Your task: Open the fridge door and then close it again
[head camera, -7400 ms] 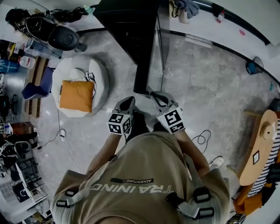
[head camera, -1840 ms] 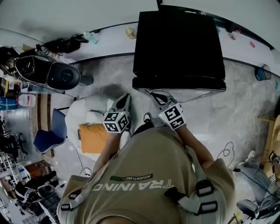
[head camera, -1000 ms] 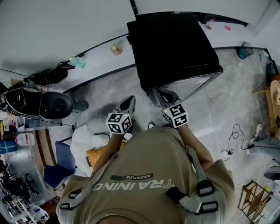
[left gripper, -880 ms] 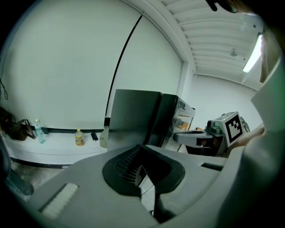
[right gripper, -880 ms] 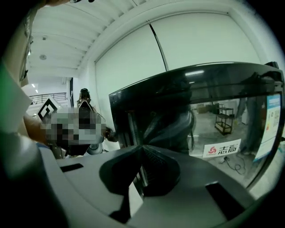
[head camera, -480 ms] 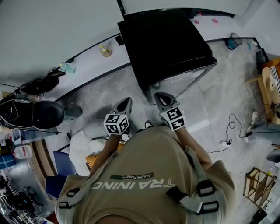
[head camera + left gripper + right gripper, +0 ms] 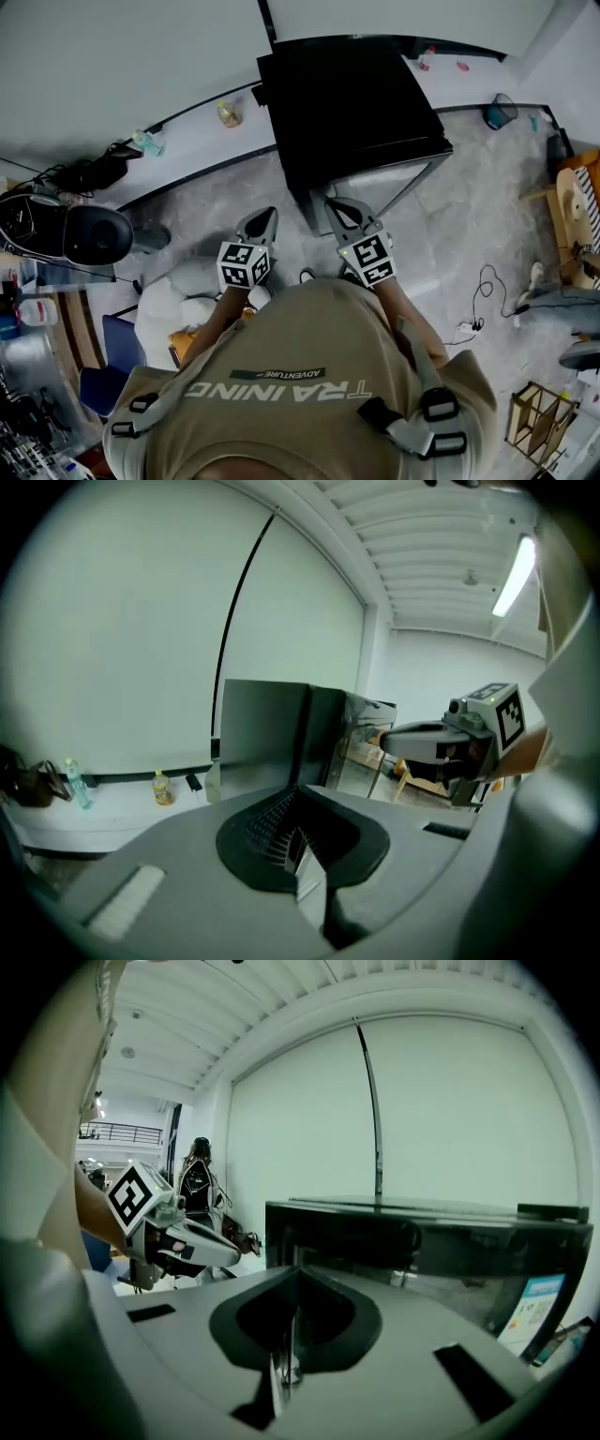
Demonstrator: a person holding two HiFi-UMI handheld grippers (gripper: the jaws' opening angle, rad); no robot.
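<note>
Fridge (image 7: 347, 112) stands just ahead, far side, door looking shut. Left claw (image 7: 260, 221) and right claw (image 7: 337, 208) are both pinched closed, empty. Opening step, I reckon: right claw must part and catch the door edge.

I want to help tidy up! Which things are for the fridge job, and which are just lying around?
For the job:
black fridge
left gripper
right gripper

Just lying about:
yellow bottle
clear bottle
blue bin
</note>
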